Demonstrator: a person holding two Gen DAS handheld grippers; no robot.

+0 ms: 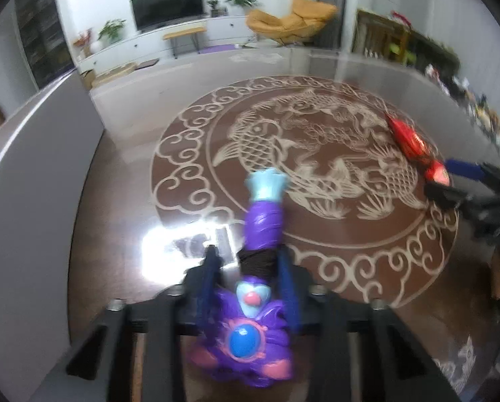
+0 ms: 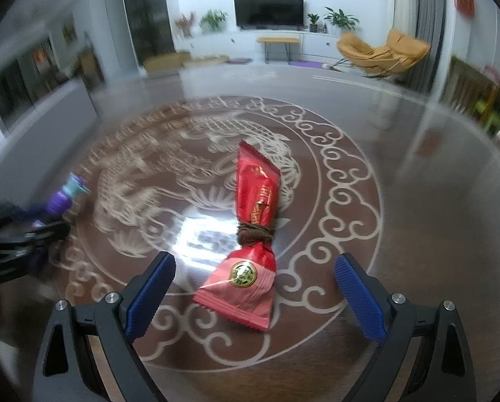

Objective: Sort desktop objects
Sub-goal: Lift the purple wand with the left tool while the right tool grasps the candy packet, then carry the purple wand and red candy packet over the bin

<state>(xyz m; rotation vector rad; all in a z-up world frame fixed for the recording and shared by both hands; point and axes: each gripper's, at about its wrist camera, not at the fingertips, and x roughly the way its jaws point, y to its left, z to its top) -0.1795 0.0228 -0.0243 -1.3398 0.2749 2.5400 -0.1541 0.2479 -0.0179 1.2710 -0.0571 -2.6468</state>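
Purple toy figure (image 1: 255,301), moulded in glossy plastic with a blue domed gem set in a pink ring, a pale blue face with a pink nose, and a ribbed purple limb ending in a light blue paw: it is clenched between the blue ribbed pads of the left gripper (image 1: 250,261), which closes on a dark brown cord wound round the figure's middle. Seen from the left wrist, the toy runs from 6 o'clock up toward the centre, over the table (image 1: 116,201), a glossy dark brown surface inlaid with a cream fish medallion and a border of scrolled clouds.

Red snack packet (image 2: 250,234), crinkled foil with serrated ends and a round gold seal, is pinched at its waist by a knotted brown cord. It lies flat on the medallion, in the middle of the right wrist view, between the fingers of the right gripper (image 2: 255,288), whose jaws stand wide apart at 7 and 5 o'clock, clear of the foil.

Only the left wrist view shows the toy's face and gem; there the packet is a blurred red shape at 3 o'clock beside the other gripper's blue pad. Only the right wrist view shows the packet's seal and knot; there the toy is a purple blur at 9 o'clock.
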